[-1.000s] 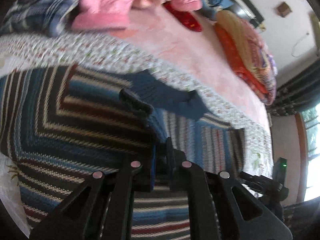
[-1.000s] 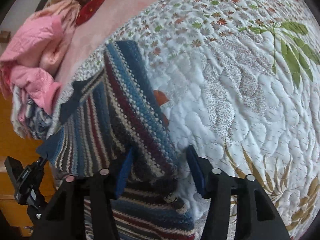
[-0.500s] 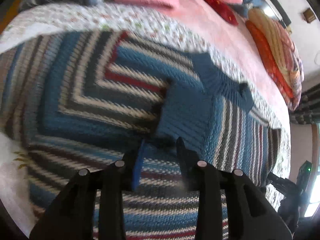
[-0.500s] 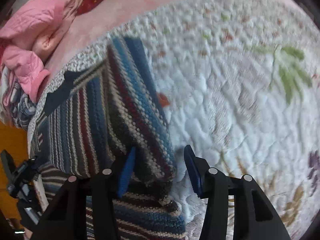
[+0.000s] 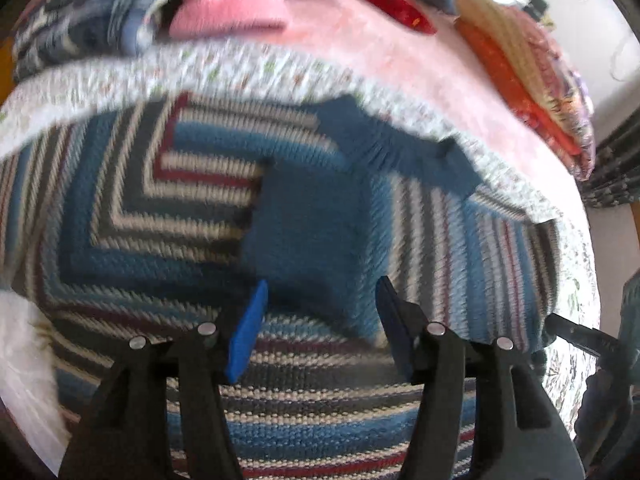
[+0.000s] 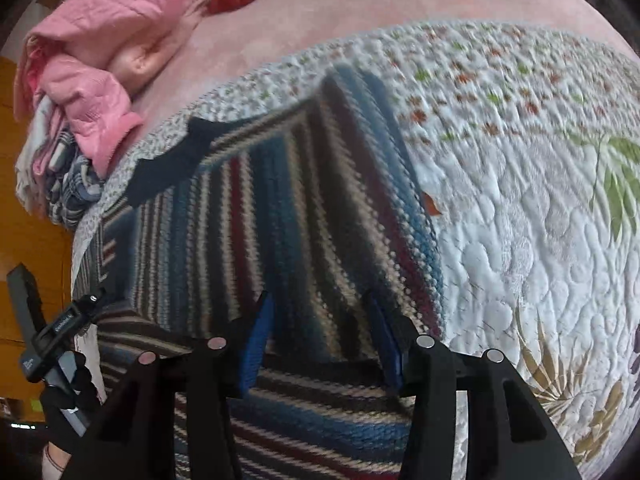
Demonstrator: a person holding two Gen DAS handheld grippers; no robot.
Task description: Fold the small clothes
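Both grippers are hovering low over the striped sweater [image 5: 168,216], a chunky ribbed knit in blue, cream, maroon and black, lying folded flat on the white floral quilt [image 6: 520,208]. Left gripper [image 5: 320,320] is gaping wide above the solid blue sleeve, having let go of the fabric it was pinching a second ago. Right gripper [image 6: 320,336] is likewise spread open, empty, straddling the sweater's folded edge, as before.
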